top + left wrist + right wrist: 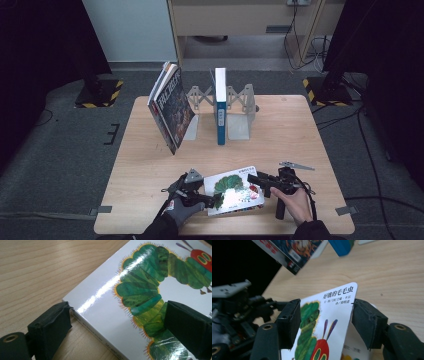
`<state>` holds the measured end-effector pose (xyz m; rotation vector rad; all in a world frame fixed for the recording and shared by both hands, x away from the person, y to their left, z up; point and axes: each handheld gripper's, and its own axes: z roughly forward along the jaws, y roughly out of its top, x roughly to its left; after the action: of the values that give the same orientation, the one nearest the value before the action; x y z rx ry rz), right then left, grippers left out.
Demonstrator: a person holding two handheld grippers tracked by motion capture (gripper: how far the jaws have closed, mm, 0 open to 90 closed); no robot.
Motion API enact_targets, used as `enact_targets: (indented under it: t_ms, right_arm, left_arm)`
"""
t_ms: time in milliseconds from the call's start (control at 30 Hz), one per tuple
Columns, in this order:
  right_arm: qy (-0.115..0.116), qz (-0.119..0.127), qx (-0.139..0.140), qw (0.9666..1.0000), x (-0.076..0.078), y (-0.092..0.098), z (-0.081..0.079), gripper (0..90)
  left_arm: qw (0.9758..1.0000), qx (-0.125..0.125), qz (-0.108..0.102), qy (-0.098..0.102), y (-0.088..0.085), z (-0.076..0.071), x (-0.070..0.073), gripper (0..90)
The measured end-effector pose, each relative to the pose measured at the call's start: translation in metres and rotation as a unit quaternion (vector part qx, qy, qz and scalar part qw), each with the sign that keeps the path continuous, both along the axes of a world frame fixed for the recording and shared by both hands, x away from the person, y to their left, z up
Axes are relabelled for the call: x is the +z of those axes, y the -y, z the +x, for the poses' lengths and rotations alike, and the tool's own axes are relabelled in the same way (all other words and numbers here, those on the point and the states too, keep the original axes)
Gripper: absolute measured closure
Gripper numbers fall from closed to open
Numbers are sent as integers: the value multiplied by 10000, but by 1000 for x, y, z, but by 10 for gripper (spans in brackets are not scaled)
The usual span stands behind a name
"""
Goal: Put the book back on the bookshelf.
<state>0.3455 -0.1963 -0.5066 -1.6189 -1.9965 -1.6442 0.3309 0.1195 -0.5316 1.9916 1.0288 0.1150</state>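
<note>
A white picture book with a green caterpillar on its cover (235, 192) lies near the table's front edge. My left gripper (212, 200) sits at its left end. In the left gripper view one pad (53, 325) touches the spine corner and the other (187, 330) rests on the glossy cover (107, 305). My right gripper (252, 179) comes in from the right. In the right gripper view the lifted cover corner (337, 307) stands between the jaws of this gripper (325, 317), which are still well apart.
At the back a stack of books (170, 107) leans against a grey bookend (192, 117). A blue book (220, 107) stands upright beside a second bookend (241, 112). Bare wood lies between them and the picture book.
</note>
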Motion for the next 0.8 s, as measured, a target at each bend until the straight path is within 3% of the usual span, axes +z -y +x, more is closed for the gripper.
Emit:
enact_targets:
  t_ms: [167, 233, 267, 333, 433, 667, 800]
  right_arm:
    - [-12, -70, -33, 10000, -2, -1, -1, 403]
    - [-313, 171, 224, 9991, -5, -4, -1, 432]
    - [-368, 170, 323, 9987, -6, -9, -2, 434]
    - [-373, -38, 578, 9976, -6, -19, -3, 439]
    - [-322, -255, 699, 9967, -6, -23, 0, 495]
    - [-324, -507, 661, 9960, -5, -12, 3, 596]
    - [-395, -448, 673, 9959, -4, -9, 5, 620]
  left_arm:
    - [10000, -20, 6, 48, 1, 0, 0, 60]
    - [9999, -64, -96, 24, 1, 0, 0, 65]
    - [9999, -89, -110, 26, 2, 0, 0, 67]
    - [9999, -106, -106, 46, 3, -1, 0, 69]
    - [9999, -97, -108, 53, 3, -1, 1, 76]
    - [9998, -138, -43, 103, 3, -1, 2, 96]
    - [9997, -153, 38, 181, 2, 0, 4, 113]
